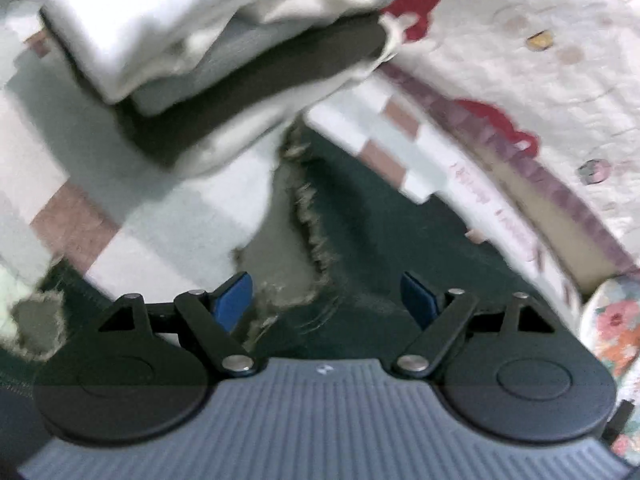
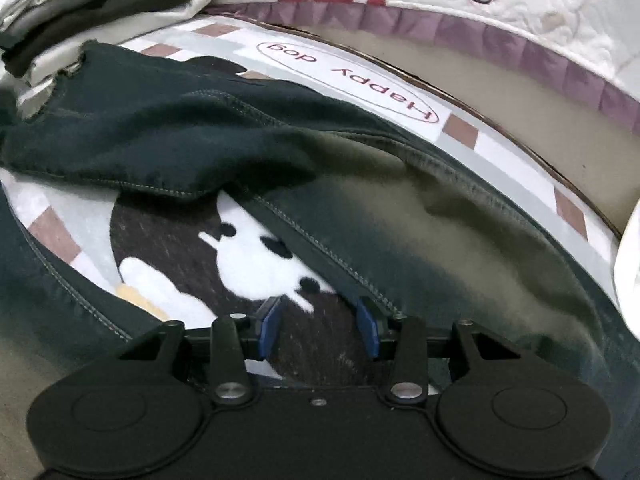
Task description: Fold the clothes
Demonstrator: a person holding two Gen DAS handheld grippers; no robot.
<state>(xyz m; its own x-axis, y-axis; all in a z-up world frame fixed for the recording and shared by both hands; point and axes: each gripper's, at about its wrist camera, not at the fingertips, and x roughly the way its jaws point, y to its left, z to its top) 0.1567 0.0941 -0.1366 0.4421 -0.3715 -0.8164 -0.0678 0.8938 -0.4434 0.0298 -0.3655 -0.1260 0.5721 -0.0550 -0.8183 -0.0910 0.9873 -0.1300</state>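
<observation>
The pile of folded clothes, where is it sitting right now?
The pile of folded clothes fills the upper left of the left wrist view and sits at the top left corner of the right one, just beyond the dark green garment.

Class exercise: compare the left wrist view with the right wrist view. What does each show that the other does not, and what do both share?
Only the left wrist view shows the frayed hem of the dark jeans and the open left gripper. Only the right wrist view shows the "Happy dog" label, the dog picture and the open right gripper. Both show the jeans, the folded pile and the checked mat.
</observation>
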